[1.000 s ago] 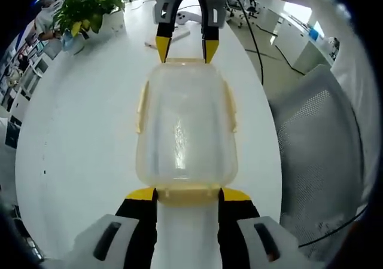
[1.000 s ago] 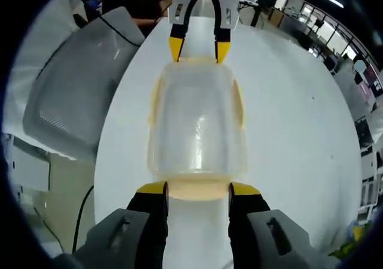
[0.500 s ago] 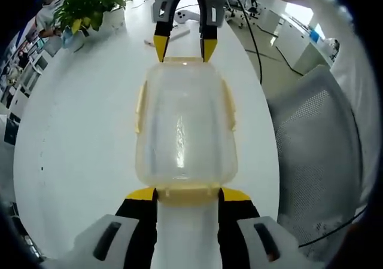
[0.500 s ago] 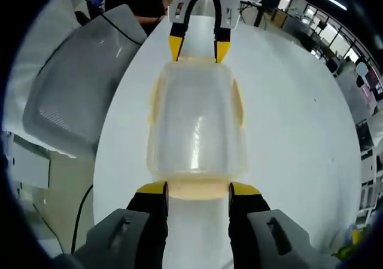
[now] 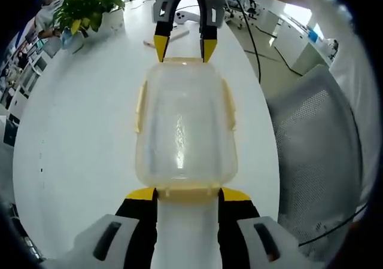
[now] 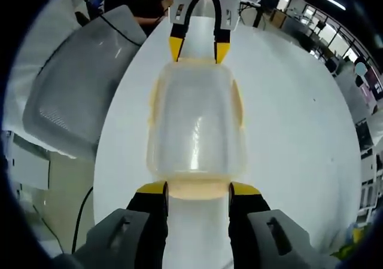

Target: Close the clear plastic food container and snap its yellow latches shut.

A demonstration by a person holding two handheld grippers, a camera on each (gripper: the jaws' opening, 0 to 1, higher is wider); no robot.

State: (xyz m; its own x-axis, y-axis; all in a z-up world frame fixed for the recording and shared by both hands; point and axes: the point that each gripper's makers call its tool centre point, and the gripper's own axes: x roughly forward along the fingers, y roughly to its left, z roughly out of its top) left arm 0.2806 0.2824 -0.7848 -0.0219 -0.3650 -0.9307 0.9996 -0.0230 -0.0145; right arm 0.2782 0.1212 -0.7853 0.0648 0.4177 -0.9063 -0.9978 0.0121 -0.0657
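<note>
Sitting lid-down-closed on the white bench (image 5: pixel 72 137), the clear plastic food container (image 5: pixel 184 125) lies lengthwise between the two grippers, pale yellow latches along its long sides. The left gripper (image 5: pixel 187 193) stands with its jaws apart, their yellow tips touching the near end latch (image 5: pixel 187 192). At the far end the right gripper (image 5: pixel 182 46) does the same; in the right gripper view its own spread tips (image 6: pixel 197 189) flank that latch. A grey mesh chair (image 5: pixel 317 143) stands beside the bench, a potted plant (image 5: pixel 93 6) at its far edge.
</note>
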